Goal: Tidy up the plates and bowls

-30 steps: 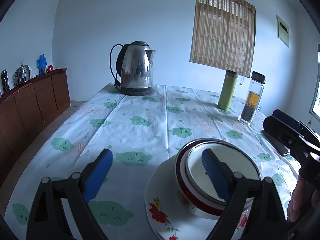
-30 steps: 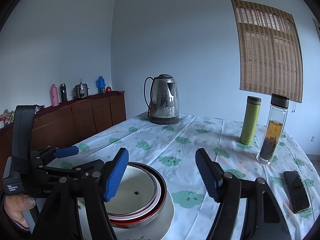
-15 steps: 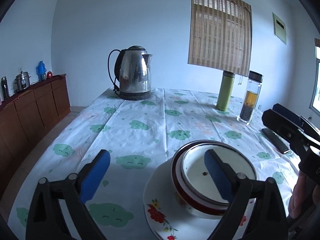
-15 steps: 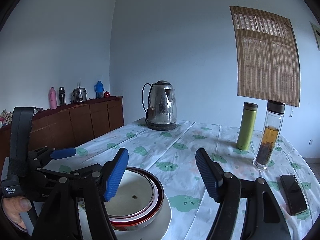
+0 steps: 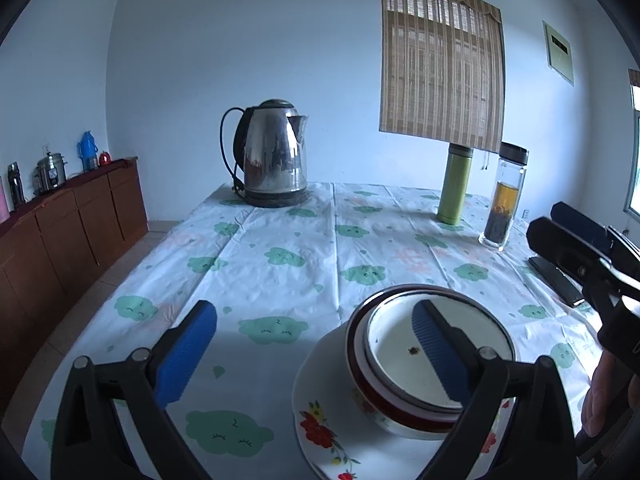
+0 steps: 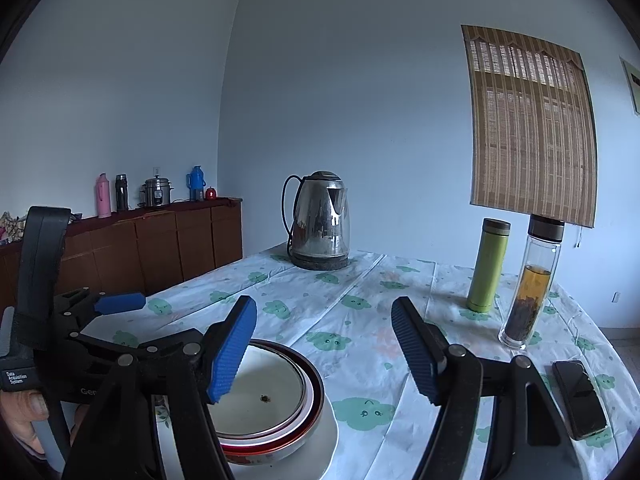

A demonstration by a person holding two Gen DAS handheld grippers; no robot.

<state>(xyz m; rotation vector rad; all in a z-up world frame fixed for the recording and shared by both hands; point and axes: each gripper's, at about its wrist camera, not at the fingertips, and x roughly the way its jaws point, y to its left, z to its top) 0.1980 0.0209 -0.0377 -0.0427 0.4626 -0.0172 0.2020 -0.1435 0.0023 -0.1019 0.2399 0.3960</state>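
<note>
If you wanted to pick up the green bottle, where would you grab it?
Probably around the middle of the green bottle, below its cap, coming in level from the near side with the fingers either side of it. It stands upright and is a straight, slim cylinder, so the pads would sit flat on its wall. The glass tea bottle stands close on its right, so the right-side finger has less room.

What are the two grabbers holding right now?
Nothing. The left gripper has just been opening; one finger hangs over the bowl on the plate, not pinching it. The right gripper is open and empty too.
</note>
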